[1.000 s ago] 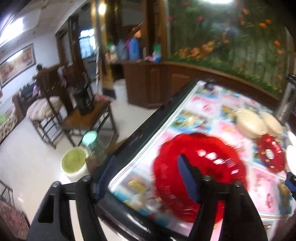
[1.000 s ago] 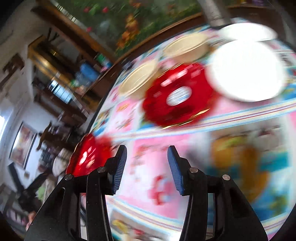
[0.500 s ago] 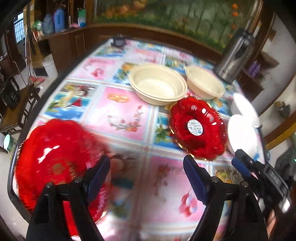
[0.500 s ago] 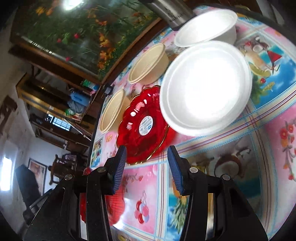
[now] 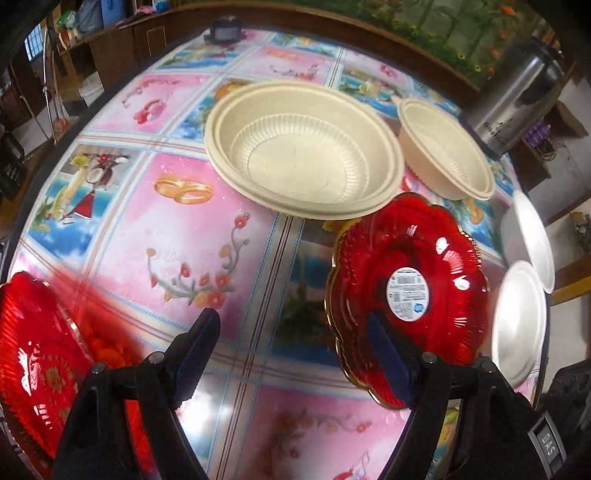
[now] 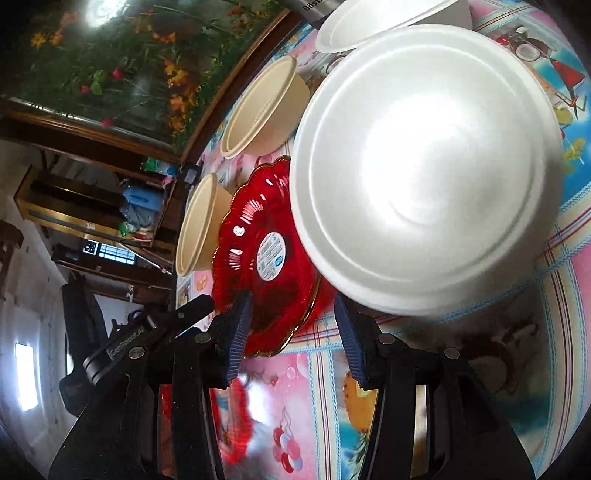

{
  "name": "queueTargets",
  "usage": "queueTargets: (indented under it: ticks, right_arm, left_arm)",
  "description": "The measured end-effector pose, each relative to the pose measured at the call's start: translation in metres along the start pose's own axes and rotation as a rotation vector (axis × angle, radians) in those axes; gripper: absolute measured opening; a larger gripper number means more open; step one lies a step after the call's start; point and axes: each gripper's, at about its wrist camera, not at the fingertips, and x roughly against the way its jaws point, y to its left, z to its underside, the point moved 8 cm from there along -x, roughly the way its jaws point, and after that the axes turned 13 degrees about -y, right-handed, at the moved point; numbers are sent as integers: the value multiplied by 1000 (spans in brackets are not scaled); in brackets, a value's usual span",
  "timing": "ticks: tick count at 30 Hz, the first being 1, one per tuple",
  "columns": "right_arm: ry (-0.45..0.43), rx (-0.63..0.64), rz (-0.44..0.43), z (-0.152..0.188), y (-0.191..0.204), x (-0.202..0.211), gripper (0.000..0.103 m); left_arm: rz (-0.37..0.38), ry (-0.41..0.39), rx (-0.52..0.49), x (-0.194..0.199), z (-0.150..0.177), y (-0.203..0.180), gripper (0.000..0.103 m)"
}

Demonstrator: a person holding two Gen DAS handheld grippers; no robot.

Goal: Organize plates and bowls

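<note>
At the lower left of the left wrist view, a red plate with gold print (image 5: 37, 354) lies at the table's near edge, partly behind the left finger of the left gripper (image 5: 295, 350). That gripper's jaws stand spread with nothing between them, only bare tablecloth below. Its right finger overlaps the near rim of the red scalloped plate with a sticker (image 5: 406, 291), at centre right, but I cannot tell whether it touches.

Above, a wide beige bowl (image 5: 303, 147) sits at upper centre, a smaller beige bowl (image 5: 447, 151) just beside it to the right, and two white dishes (image 5: 521, 321) line the right edge.

In the right wrist view the right gripper (image 6: 291, 339), jaws part-way apart and empty, points at the gap where the sticker plate meets the big white plate (image 6: 424, 158), whose edge overlaps the red one. A white bowl (image 6: 388, 18) sits above it.

Judging by the layout, the step in hand is to stack like with like. A good grip would pinch one rim squarely, lift clear of the overlapping neighbour, then lower level onto its mate.

The surface is a glossy picture-print tablecloth (image 5: 207, 229), likely slippery. A steel flask (image 5: 517, 85) stands at upper right, with a floral mural (image 6: 122, 59) behind.
</note>
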Motion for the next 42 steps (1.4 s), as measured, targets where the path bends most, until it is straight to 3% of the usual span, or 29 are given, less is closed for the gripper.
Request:
queueTargets:
  ticks: [8, 10, 11, 12, 13, 18, 32, 42]
  right_arm:
    - [-31, -31, 6, -2, -3, -9, 46]
    - [-44, -28, 8, -3, -3, -9, 43]
    - [-49, -20, 15, -3, -3, -10, 34]
    - [-51, -8, 31, -2, -5, -11, 20]
    - [-46, -1, 42, -1, -6, -14, 14]
    - [-45, -16, 25, -1, -11, -15, 11]
    - [-39, 74, 36, 27, -6, 9, 11]
    - [-50, 191, 23, 47, 27, 41, 11]
  left_arm:
    - [72, 40, -4, -21, 2, -21, 79]
    - [87, 28, -13, -21, 1, -25, 65]
    - [102, 18, -7, -20, 1, -27, 57]
    - [126, 13, 6, -21, 0, -29, 38]
    - [146, 16, 15, -22, 0, -31, 26]
    - [110, -27, -24, -25, 0, -33, 16]
    - [135, -5, -38, 3, 30, -5, 15]
    - [146, -112, -45, 62, 40, 17, 16]
